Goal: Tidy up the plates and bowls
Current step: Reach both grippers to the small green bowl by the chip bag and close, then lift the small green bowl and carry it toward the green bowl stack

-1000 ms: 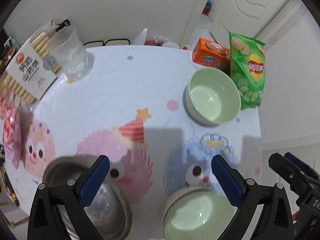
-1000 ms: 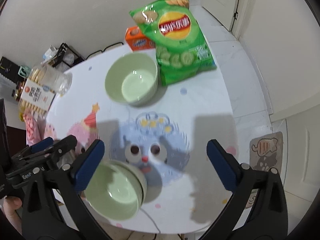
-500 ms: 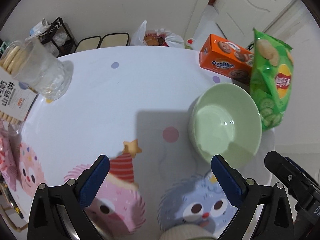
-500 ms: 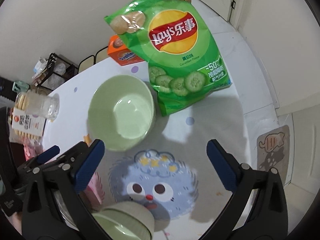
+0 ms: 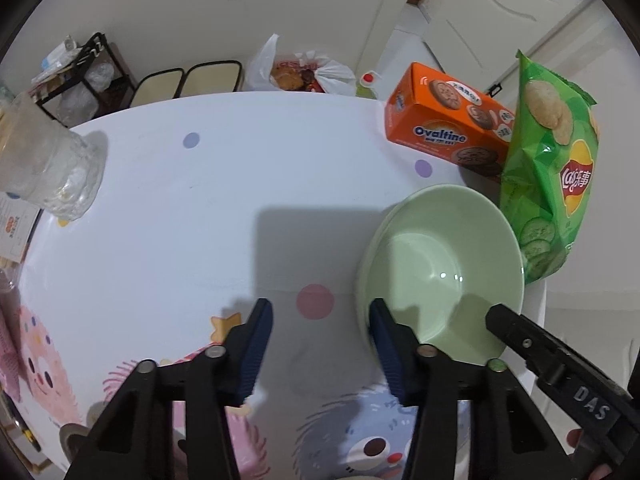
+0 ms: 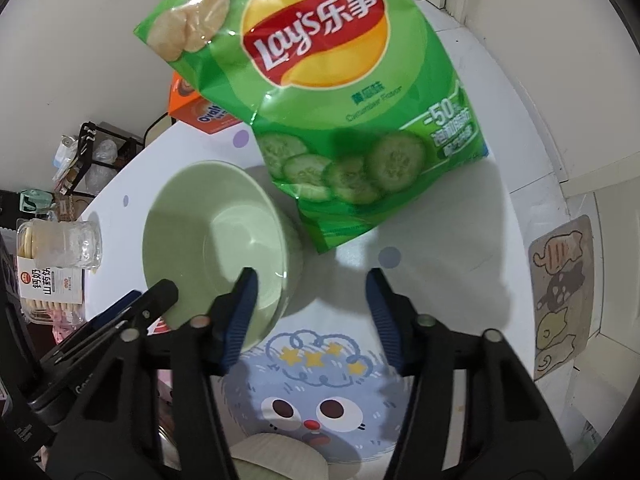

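Glossy, smooth green bowl (image 5: 440, 264) — perhaps ceramic, shiny plastic chip bag (image 6: 320, 92), printed cardboard box (image 5: 444, 128), smooth tablecloth (image 5: 224, 208).

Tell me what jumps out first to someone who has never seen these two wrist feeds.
The bright green Lay's crisp bag dominates, propped at the table's far edge, beside an orange Ovaltine biscuit box. Just in front sits a pale green ceramic bowl, empty. The right gripper straddles its rim, one pad inside; the left gripper is at the opposite side, its jaws around bare cartoon-printed tablecloth. Both jaws have just been closing.
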Demonstrator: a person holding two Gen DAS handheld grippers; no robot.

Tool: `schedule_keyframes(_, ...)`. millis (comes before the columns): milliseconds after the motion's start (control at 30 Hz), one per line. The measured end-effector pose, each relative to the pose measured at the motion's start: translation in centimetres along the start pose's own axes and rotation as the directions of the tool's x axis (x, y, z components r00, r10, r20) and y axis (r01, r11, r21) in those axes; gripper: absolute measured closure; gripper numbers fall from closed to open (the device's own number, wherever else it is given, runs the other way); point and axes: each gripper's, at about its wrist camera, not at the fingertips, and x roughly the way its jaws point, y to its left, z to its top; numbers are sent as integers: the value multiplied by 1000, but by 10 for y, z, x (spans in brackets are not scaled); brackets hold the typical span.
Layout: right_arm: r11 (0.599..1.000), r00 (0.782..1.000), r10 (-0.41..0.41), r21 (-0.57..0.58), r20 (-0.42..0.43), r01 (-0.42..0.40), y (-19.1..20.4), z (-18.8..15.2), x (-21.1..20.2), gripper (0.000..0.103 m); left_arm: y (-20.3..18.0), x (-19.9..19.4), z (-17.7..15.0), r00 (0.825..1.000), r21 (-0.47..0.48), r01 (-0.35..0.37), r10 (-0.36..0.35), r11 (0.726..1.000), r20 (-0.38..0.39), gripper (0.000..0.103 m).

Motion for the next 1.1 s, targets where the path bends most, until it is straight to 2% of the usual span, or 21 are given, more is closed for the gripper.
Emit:
schedule_keyframes(33, 1000, 1000, -3, -2, -2, 3, 1, 0, 1, 64, -1, 0, 1, 1000, 4, 5, -5, 1000, -1, 62)
schedule_keyframes(100, 1000, 1000, 2, -10, -10, -2, 1, 1, 3, 74, -4, 1, 2, 999, 9, 36, -36, 999, -3, 77)
schedule_keyframes(200, 1000, 1000, 9, -22, -11, -9, 5, 1, 3, 83, -8, 1, 5, 998, 17, 64, -64, 998, -12, 88)
schedule_keyframes(300, 999, 1000, -1, -33, -16, 1, 10, 3, 5, 88, -9, 0, 8, 996, 22, 84, -84, 996, -18, 95)
schedule_keyframes(367, 999, 1000, -1, -35, -19, 0, 11, 4, 6, 91, -9, 1, 9, 995, 24, 95, -95, 995, -18, 97)
schedule_keyframes(600, 999, 1000, -14, -40, -26, 12, 14, 5, 8, 91, -7, 1, 9, 993, 22, 114, -113, 993, -32, 97)
schedule_keyframes(900, 998, 1000, -20, -57, -17, 19, 16, 5, 9, 91, -5, 1, 10, 993, 16, 116, -116, 993, -27, 97)
schedule_keyframes(1100, 998, 1000, -9, -70, -8, 9, 20, 0, 4, 91, -4, -12, 4, 994, 30, 107, -107, 994, -6, 97)
